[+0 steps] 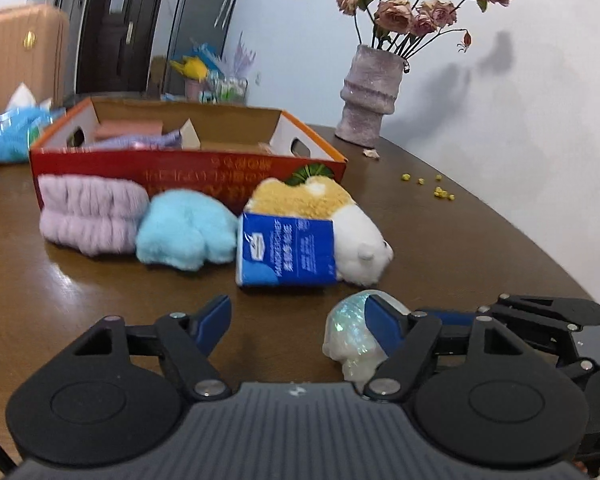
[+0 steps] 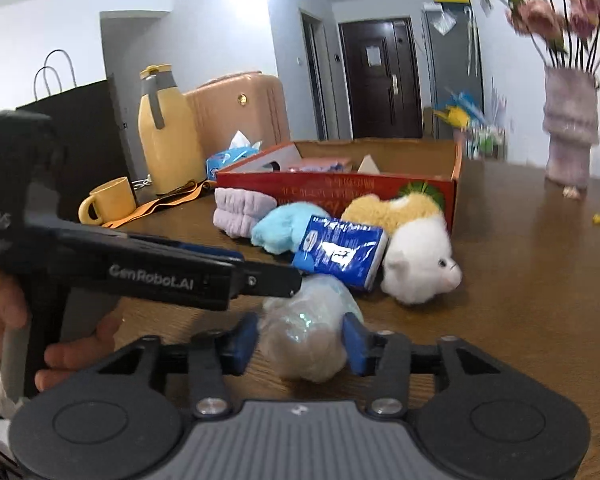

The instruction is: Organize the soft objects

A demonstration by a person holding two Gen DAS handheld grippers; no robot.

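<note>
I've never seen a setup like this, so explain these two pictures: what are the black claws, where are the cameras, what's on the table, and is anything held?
No robot here: a person holds a two-finger gripper in each hand, each with its own camera looking along its fingers. One picture is from the left gripper, which is open over bare table. The other is from the right gripper, its blue pads either side of a shiny white pouch; I can't tell if they press it. Beyond lie a blue tissue pack, a white-and-tan plush, a blue plush, a lilac headband and an orange cardboard box.
</note>
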